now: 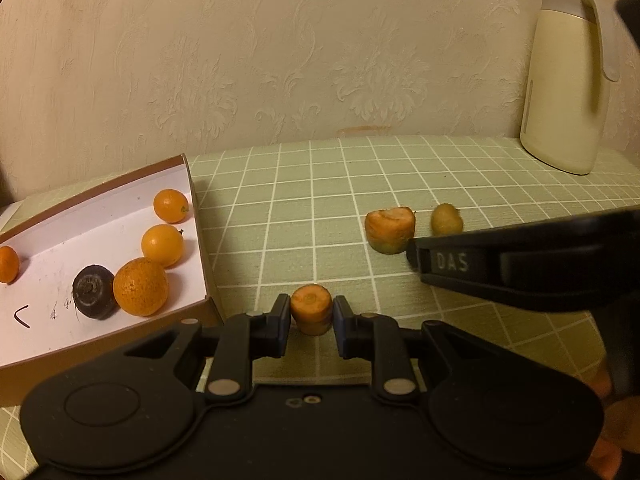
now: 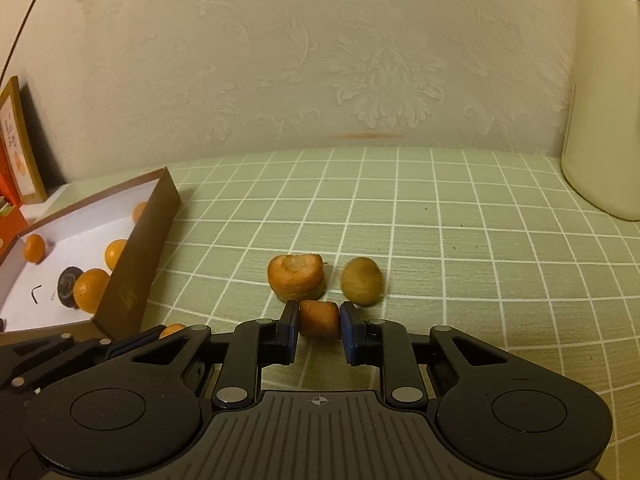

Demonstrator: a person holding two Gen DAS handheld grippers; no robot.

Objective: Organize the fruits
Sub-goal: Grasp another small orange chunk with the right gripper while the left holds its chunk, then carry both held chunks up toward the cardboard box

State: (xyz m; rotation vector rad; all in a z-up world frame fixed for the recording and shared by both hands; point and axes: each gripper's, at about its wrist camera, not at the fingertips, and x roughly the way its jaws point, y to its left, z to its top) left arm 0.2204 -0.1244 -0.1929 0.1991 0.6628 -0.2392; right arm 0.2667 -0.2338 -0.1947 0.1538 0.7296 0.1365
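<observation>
On the green checked tablecloth (image 1: 360,184), each pair of tongs has closed on a short orange chunk that looks like cut carrot. The left tongs (image 1: 311,316) pinch a small round carrot piece (image 1: 311,314) standing with its cut face up, the pads pressed on both its sides. The right tongs (image 2: 319,320) hold a stubby carrot chunk (image 2: 319,319) the same way, with both blue pads touching it.

Just beyond the right tongs sit two loose things: a bigger carrot end (image 2: 297,276) with a rough cut top, and to its right a brownish-green kiwi (image 2: 361,280), the two close but apart. In the left view the right tongs reach in from the right, their tip just in front of that carrot end.

To the left of both tongs lies an open cardboard box (image 1: 200,240) with a white floor. In it are several small oranges (image 1: 141,286) and one dark round thing (image 1: 94,291) touching the nearest orange. The box's near corner sits just beside the left tongs.

Far off to the right, against the patterned wall (image 1: 280,60), stands a cream jug (image 1: 568,80) with a grey lid and handle.
</observation>
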